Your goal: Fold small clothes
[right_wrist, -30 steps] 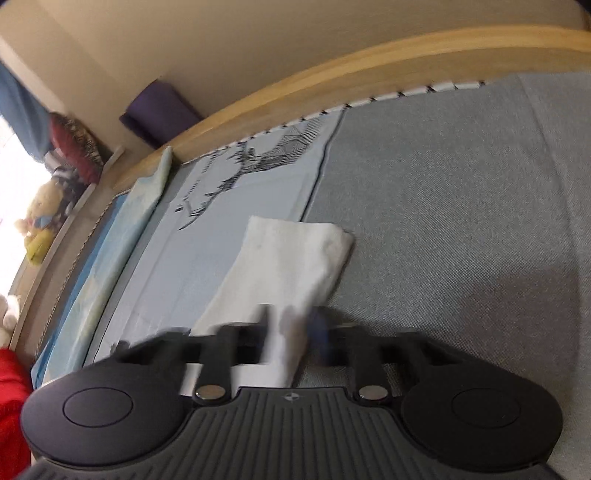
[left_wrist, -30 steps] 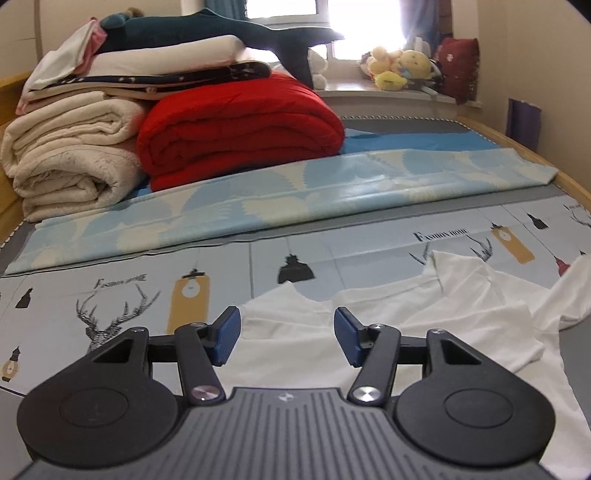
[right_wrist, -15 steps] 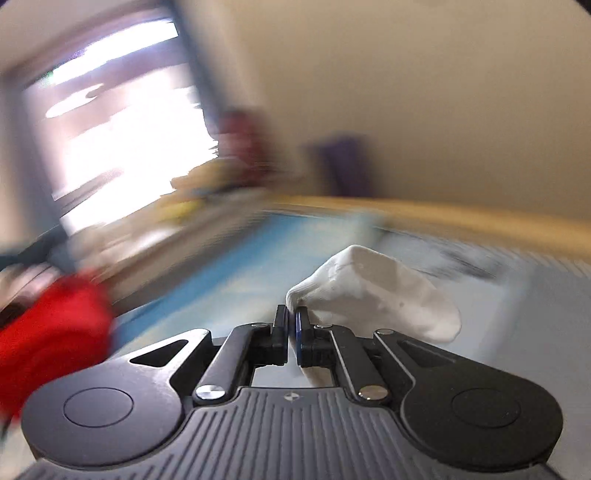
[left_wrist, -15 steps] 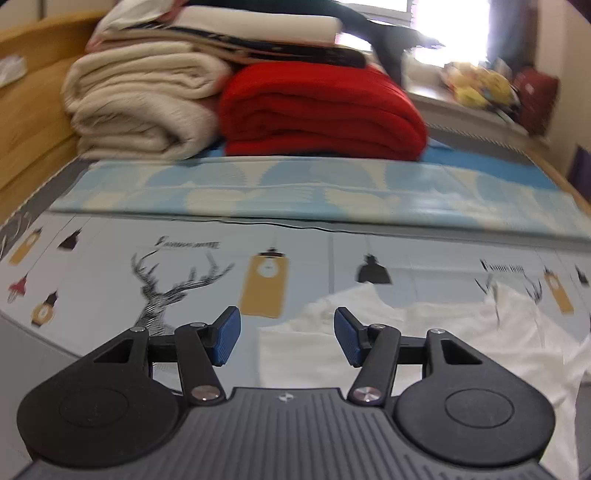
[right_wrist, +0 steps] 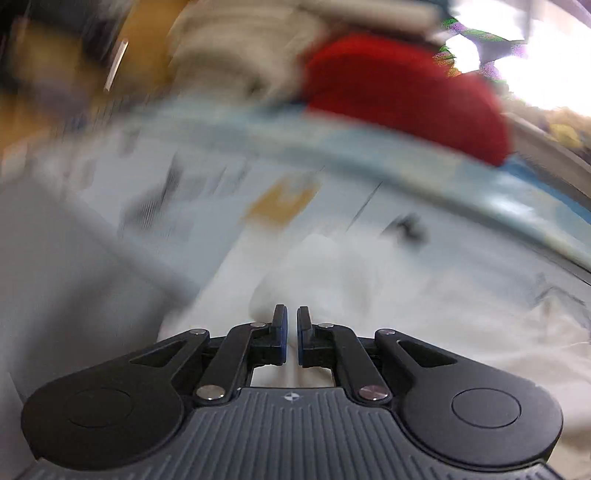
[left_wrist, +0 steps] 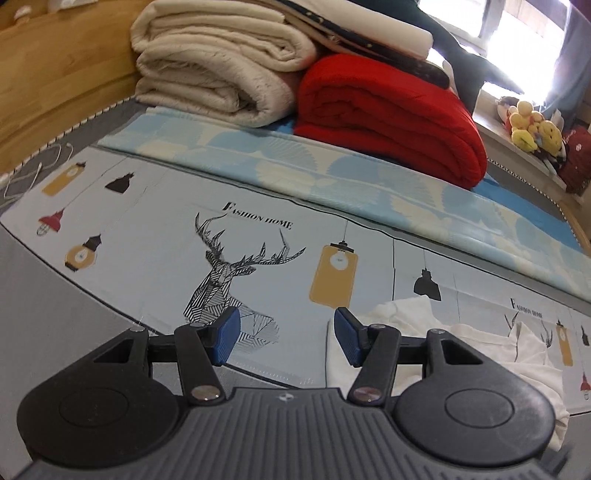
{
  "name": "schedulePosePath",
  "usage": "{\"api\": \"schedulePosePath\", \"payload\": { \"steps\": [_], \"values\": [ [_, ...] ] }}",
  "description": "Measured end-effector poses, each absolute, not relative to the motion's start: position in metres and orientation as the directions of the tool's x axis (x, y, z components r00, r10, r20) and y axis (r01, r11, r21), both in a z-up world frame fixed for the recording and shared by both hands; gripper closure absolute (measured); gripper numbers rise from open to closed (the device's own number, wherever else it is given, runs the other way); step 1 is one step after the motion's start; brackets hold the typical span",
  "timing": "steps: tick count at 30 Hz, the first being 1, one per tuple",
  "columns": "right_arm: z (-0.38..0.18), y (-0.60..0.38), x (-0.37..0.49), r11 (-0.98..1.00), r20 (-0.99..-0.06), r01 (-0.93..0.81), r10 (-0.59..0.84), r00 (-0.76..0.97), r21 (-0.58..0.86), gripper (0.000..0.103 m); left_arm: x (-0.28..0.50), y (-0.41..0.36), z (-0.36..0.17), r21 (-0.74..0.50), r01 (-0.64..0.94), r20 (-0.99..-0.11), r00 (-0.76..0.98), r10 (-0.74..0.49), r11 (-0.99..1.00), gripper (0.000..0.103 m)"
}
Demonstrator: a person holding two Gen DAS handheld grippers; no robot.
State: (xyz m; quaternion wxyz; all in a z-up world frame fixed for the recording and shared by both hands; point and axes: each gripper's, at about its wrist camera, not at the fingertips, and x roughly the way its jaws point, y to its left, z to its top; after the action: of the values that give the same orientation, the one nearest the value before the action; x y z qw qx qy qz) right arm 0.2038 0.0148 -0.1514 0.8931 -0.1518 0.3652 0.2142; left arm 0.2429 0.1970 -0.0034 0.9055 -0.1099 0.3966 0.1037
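Loosely crumpled, the white garment [left_wrist: 480,343] is spread on the printed sheet [left_wrist: 147,258] of the bed. A fold of it is pinched by the right tool [right_wrist: 291,332], pressed nearly together. The left tool [left_wrist: 286,334] is held spread and empty beside its edge. Folded blankets [left_wrist: 388,110] are stacked behind.

Soft white cloth garment [left_wrist: 461,336], matt

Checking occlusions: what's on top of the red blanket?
Red blanket: a dark patterned folded cloth overlaps its top, white bedding above that. Whatever lies behind is hidden.
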Motion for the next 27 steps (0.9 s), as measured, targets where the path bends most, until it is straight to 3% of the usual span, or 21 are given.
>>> {"api": "schedulePosePath", "payload": {
  "steps": [5,10,11,13,17,21,23,25,27],
  "values": [
    [-0.146,0.042,0.179,0.833,-0.705,-0.529,0.277,0.652,-0.162,0.1,0.243,0.197,0.0,-0.133,-0.215,-0.738,0.673,0.048,0.968,0.04],
    [-0.129,0.044,0.164,0.741,-0.776,-0.651,0.311,0.548,-0.163,0.098,0.254,0.188,-0.017,-0.213,-0.176,-0.781,0.622,-0.059,0.961,0.041],
    [-0.12,0.035,0.166,0.748,-0.777,-0.647,0.316,0.545,-0.149,0.095,0.255,0.186,-0.019,-0.246,-0.167,-0.782,0.617,-0.094,0.955,0.042],
    [-0.092,-0.003,0.165,0.788,-0.768,-0.606,0.323,0.553,-0.105,0.083,0.257,0.181,-0.022,-0.304,-0.143,-0.774,0.613,-0.157,0.942,0.056],
    [-0.048,-0.091,0.178,0.886,-0.755,-0.462,0.276,0.595,-0.04,0.073,0.265,0.167,-0.033,-0.361,-0.113,-0.773,0.592,-0.229,0.925,0.077],
    [-0.027,-0.192,0.19,0.965,-0.72,-0.239,0.24,0.651,0.106,0.073,0.278,0.151,-0.052,-0.383,-0.094,-0.798,0.535,-0.278,0.919,0.078],
    [-0.035,-0.241,0.188,0.975,-0.69,-0.119,0.215,0.691,0.186,0.082,0.285,0.144,-0.064,-0.388,-0.07,-0.806,0.509,-0.302,0.919,0.078],
    [-0.052,-0.289,0.2,0.949,-0.743,0.122,0.143,0.654,0.291,0.086,0.291,0.138,-0.08,-0.371,-0.068,-0.826,0.479,-0.296,0.926,0.078],
    [-0.069,-0.324,0.204,0.855,-0.739,0.28,0.164,0.654,0.437,0.086,0.298,0.133,-0.095,-0.342,-0.08,-0.85,0.45,-0.272,0.936,0.078]
  ]
}}
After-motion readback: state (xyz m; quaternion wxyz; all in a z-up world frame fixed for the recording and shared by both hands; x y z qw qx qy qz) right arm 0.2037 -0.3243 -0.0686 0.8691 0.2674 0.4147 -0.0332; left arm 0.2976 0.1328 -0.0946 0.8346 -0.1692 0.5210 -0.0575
